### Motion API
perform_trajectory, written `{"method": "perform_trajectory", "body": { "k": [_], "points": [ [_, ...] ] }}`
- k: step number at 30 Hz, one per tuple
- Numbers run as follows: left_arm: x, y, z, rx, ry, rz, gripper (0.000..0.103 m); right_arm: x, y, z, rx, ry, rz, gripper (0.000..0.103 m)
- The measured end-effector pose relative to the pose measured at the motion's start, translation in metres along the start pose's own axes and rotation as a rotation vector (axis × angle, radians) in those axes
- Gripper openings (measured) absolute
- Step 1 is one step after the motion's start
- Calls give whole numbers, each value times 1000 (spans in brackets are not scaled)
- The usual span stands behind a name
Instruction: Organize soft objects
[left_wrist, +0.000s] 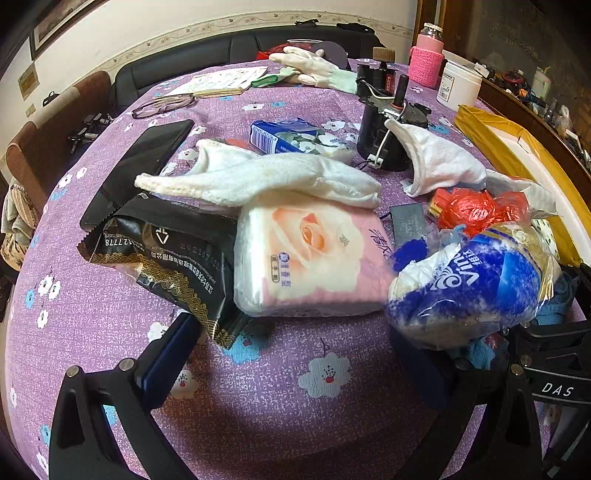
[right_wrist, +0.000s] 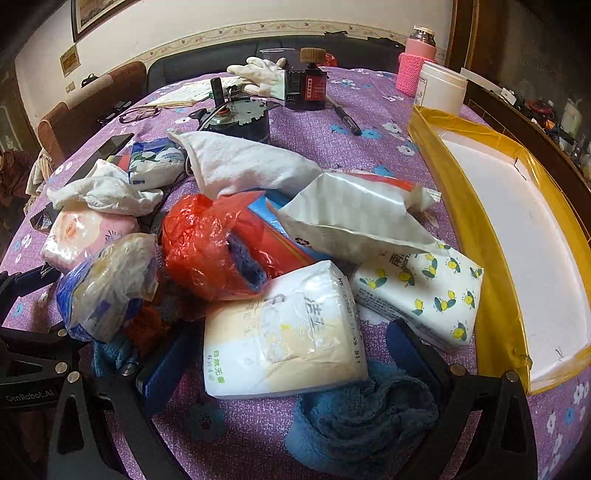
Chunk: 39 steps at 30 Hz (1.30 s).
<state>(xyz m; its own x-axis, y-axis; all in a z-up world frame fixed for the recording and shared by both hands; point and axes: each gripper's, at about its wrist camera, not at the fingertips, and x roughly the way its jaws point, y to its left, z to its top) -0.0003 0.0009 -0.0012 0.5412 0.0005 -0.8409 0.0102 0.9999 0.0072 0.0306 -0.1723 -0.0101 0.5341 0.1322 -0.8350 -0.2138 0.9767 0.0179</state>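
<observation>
A: Purple flowered cloth covers the whole worktop (left_wrist: 110, 332), and the soft things are heaped in the middle of it. How far along am I, would you say?

B: Barely begun, I judge. The yellow-rimmed tray (right_wrist: 495, 258) on the right holds nothing I can see, and every pack lies outside it.

A: Agreed. My right gripper (right_wrist: 284, 365) has its jaws wide, one on each side of the cream tissue pack (right_wrist: 284, 332), not yet closed on it. A blue towel (right_wrist: 362, 417) lies just under that pack's near edge.

B: And your left?

A: The left gripper (left_wrist: 291, 354) also stands with jaws wide and holds nothing. The pink rose tissue pack (left_wrist: 310, 258) sits just ahead of it, with a white cloth (left_wrist: 266, 181) draped over its far edge.

B: What else is left?

A: The lemon-print pack (right_wrist: 424, 295) touching the tray rim, the red plastic bag (right_wrist: 210, 243), the blue-wrapped roll (left_wrist: 469, 284), and the black pouch (left_wrist: 162, 254). If the tray is the goal, nearly everything remains.
</observation>
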Motion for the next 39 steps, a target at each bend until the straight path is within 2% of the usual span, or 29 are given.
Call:
{"method": "perform_trajectory", "body": {
  "k": [17,19,20,22,24,26,28,31,35,37,38,39],
  "points": [
    [0,0,0,2,0,2,103,-2,-3,-1,-18,8,7,102],
    [-1,0,1,1,0,1,103,0,-2,6,-92,63,72,102],
    [-1,0,1,1,0,1,103,-2,-6,6,-78,72,96,102],
    [-1,0,1,1,0,1,103,-11,-23,3,-45,104,205,103],
    [-1,0,1,0,0,0,103,-25,-34,-1,-81,110,310,102],
    [-1,0,1,2,-1,1,103,-41,-35,-9,-143,54,320,97],
    [-3,0,1,3,-10,-11,103,-54,-35,-18,-201,12,324,76],
    [-17,2,0,-2,-75,-73,103,-64,-39,-19,-211,-18,321,58],
    [-31,-6,-5,38,-130,-126,103,-57,-40,-17,-216,0,310,59],
    [-38,-10,-7,65,-158,-152,103,-53,-38,-23,-234,21,286,67],
    [-40,-13,-8,77,-164,-167,103,-52,-39,-25,-239,22,279,67],
    [-43,-15,-10,90,-171,-180,103,-51,-38,-28,-245,23,282,61]
  ]
}}
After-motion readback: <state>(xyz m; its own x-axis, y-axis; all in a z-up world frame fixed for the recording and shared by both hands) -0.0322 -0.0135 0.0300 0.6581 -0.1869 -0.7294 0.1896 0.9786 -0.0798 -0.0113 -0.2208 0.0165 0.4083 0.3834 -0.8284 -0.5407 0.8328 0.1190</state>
